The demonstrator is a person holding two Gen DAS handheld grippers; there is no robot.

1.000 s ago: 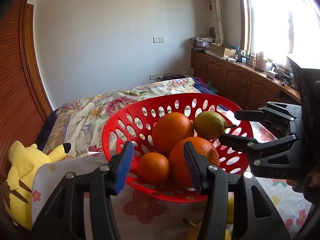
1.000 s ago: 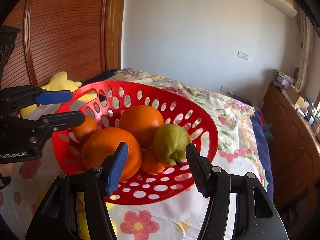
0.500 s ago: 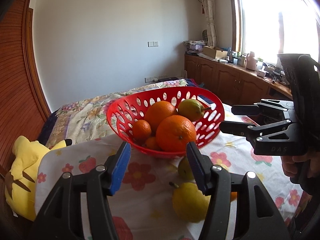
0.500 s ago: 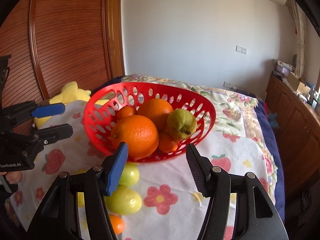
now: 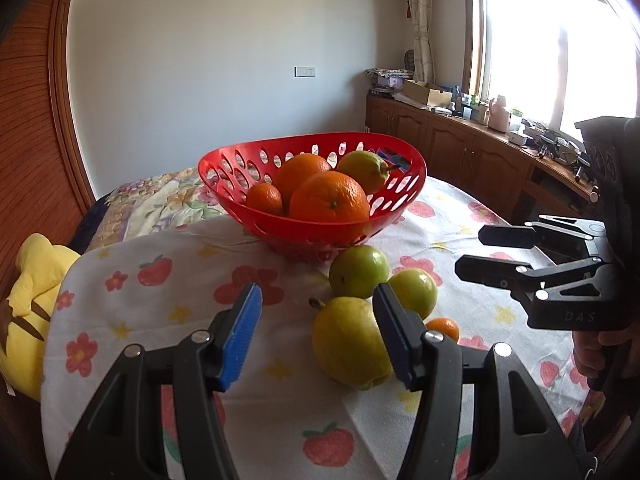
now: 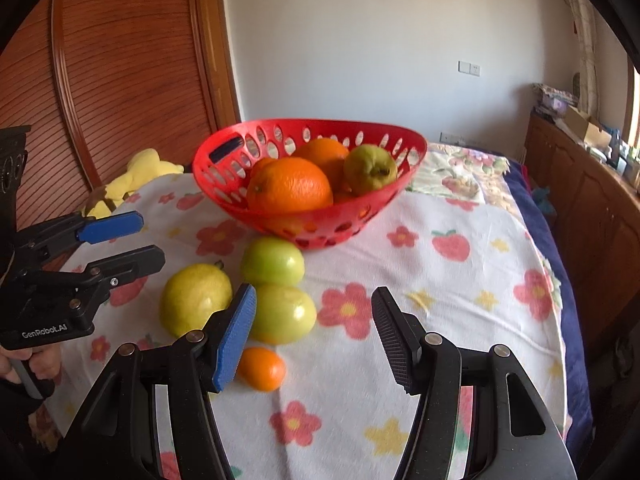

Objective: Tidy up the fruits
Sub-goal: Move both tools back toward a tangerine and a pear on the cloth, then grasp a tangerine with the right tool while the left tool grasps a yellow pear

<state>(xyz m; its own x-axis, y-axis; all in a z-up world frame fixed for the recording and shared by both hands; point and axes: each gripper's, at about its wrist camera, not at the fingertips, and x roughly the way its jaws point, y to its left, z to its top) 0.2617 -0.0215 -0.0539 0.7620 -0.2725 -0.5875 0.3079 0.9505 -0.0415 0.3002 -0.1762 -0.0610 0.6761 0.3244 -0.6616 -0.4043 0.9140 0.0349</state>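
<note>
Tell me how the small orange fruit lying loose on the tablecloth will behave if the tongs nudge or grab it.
The small orange fruit looks round and smooth, so a nudge would probably roll it across the tablecloth. Being small, it is likely light. The open right tongs may slip off unless closed around its middle.

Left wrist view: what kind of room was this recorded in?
Most likely a bedroom in a home. The basket sits on a flower-print cloth with a floral bed quilt behind it, a yellow plush toy lies at the side, and wooden cabinets run under a sunlit window.
</note>
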